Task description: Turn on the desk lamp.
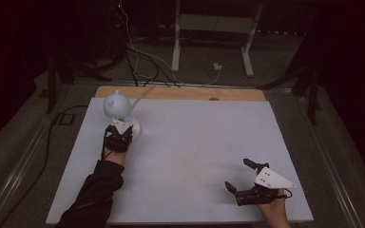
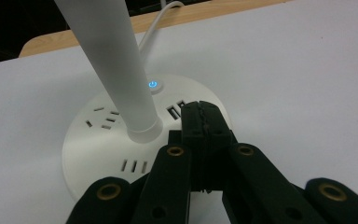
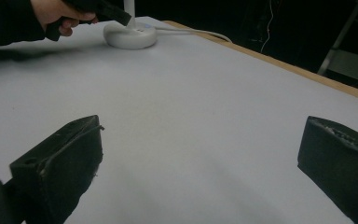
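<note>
A white desk lamp stands at the table's back left, with a round head [image 1: 114,104], a pole [image 2: 116,60] and a disc base [image 2: 98,144] that carries socket slots and USB ports. A small power button [image 2: 153,85] on the base glows blue. My left gripper [image 2: 204,112] is shut with nothing between its jaws; its tip hovers over the base just short of the button, right of the pole. In the high view the left gripper [image 1: 122,128] sits at the base [image 1: 135,127]. My right gripper [image 1: 240,175] rests open near the front right, jaws wide apart [image 3: 200,154], empty.
The lamp's white cable [image 1: 142,92] runs off the back edge over a wooden strip [image 1: 180,92]. The white tabletop [image 1: 195,142] spreads between the two grippers. Beyond the table, a stand's white legs [image 1: 175,47] and loose cables lie on the dark floor.
</note>
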Demonstrator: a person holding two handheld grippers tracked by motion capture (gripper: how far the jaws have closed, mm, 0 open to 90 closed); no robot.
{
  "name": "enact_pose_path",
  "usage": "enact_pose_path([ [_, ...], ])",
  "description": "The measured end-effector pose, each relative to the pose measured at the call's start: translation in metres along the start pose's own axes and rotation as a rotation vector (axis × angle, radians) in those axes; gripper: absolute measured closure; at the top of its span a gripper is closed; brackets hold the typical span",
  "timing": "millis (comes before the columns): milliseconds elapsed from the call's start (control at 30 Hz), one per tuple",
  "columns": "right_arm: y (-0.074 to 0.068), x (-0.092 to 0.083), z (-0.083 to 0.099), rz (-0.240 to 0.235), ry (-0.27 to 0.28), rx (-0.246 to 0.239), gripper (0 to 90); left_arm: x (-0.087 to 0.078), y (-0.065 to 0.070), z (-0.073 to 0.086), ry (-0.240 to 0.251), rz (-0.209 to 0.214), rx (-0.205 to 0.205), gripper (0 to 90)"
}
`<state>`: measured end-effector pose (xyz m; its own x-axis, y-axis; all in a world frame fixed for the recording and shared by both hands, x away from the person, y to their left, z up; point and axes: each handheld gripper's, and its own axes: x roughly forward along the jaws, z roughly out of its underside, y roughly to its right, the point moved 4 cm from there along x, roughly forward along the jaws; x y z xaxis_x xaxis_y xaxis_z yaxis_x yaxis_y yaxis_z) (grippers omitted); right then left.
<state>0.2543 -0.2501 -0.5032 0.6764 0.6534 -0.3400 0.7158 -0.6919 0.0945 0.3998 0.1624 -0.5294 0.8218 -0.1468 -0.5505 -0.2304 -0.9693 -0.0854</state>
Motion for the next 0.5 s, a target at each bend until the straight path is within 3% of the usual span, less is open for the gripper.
enact_pose_path([
  [500, -0.0003, 0.0002, 0.0004, -0.002, -0.003, -0.002, 0.0, 0.0083, 0.0015, 0.0029, -0.009, -0.007, 0.019, 90.0],
])
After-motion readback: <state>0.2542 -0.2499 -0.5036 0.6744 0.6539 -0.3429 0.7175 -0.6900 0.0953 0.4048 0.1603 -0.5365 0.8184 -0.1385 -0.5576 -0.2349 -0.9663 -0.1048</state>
